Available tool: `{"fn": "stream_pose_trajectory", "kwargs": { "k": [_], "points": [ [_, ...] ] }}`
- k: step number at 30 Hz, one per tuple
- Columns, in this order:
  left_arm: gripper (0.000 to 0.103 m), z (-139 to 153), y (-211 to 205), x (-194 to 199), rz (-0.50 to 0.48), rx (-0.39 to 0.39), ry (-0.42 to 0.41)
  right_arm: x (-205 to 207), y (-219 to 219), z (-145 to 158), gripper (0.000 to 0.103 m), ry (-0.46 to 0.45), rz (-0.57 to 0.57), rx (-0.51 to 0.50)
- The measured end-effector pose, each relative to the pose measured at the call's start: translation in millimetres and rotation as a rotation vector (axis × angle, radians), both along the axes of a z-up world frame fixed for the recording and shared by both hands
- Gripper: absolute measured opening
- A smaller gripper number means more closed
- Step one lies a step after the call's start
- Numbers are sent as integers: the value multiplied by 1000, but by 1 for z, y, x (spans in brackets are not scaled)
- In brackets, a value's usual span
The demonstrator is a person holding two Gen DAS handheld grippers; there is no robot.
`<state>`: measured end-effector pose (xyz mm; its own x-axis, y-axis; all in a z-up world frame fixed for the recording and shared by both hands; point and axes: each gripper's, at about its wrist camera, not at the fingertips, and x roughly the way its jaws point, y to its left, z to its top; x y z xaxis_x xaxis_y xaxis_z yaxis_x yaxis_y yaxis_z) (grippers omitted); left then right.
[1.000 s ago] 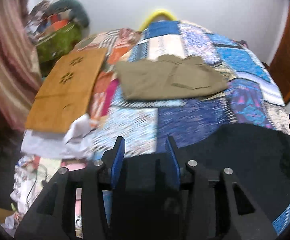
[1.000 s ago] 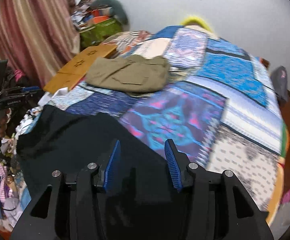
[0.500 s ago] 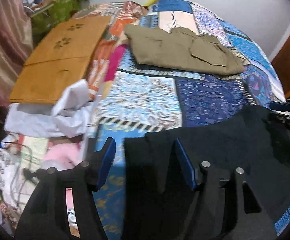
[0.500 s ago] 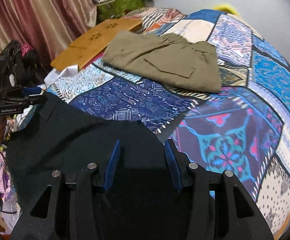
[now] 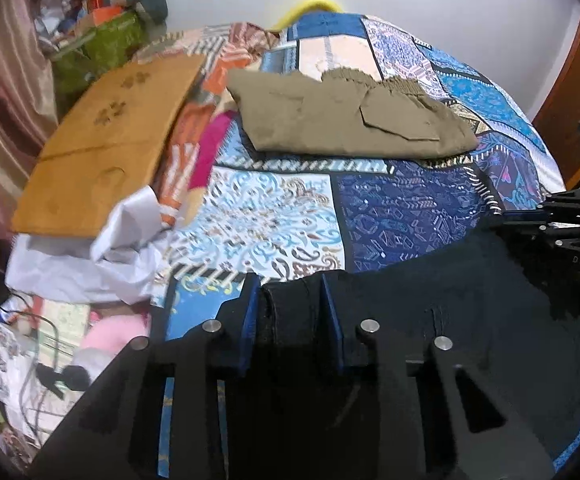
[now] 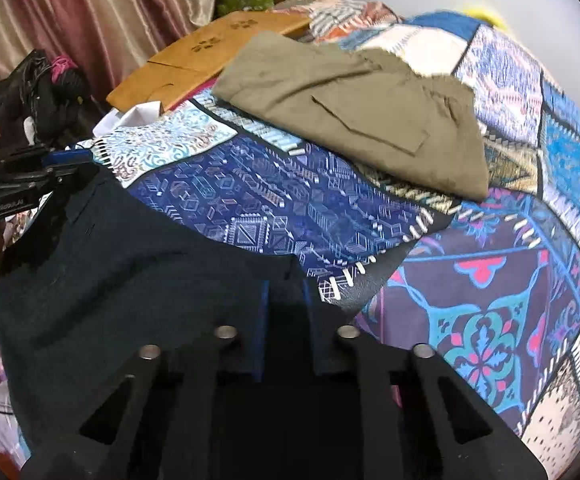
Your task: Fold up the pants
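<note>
Black pants (image 5: 450, 304) lie spread over the near edge of the patchwork bedspread (image 5: 274, 224); they also show in the right wrist view (image 6: 102, 264). My left gripper (image 5: 288, 304) is shut on a bunched edge of the black pants. My right gripper (image 6: 286, 300) is shut on the opposite edge of the same pants. Each gripper shows in the other's view, the right one (image 5: 530, 220) at the far right and the left one (image 6: 62, 168) at the far left. The fabric hangs between them.
Folded olive pants (image 5: 346, 120) lie further back on the bed, also in the right wrist view (image 6: 350, 104). A flat orange-brown board (image 5: 106, 148) and white cloth (image 5: 90, 248) sit at the left edge. Curtains (image 6: 90, 20) and clutter stand beyond.
Both grippers have closed onto the black pants' edges. Both cameras have shifted over the bed; the olive pants now look larger and closer.
</note>
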<state>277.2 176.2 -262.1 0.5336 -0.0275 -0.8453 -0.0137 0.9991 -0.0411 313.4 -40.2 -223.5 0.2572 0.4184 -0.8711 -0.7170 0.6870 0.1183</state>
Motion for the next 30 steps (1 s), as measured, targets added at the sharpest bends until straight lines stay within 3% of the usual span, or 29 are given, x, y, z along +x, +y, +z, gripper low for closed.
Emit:
{"fn": "stream_pose_trajectory", "kwargs": {
  "k": [3,7,10,13,15,20,23,25,30],
  "points": [
    [30,14,0,1,3,29,-47,-3,1,5,9,-65,-13,-5],
    [31,14,0,16,4,75,-17,7,2,5,10,-55,-57,-7],
    [33,4,6,29,34,146,41,9,0,10,19,-55,-89,-36],
    [34,18,15,27,74,173,13,1,-11,27,35,-72,-96,-12],
    [34,31,18,20,56,145,-7,-8,-18,39,43,-83,-91,9],
    [34,57,1,-18,-13,97,-64,-36,-16,51,45,-67,-46,40],
    [34,45,-12,-37,-47,56,-26,-55,-7,40,51,-64,-7,-9],
    [34,27,-18,-47,-46,71,18,-69,-10,27,51,-50,10,-50],
    [35,-19,-4,-76,-5,74,127,-105,-43,11,53,-12,35,-77]
  ]
}}
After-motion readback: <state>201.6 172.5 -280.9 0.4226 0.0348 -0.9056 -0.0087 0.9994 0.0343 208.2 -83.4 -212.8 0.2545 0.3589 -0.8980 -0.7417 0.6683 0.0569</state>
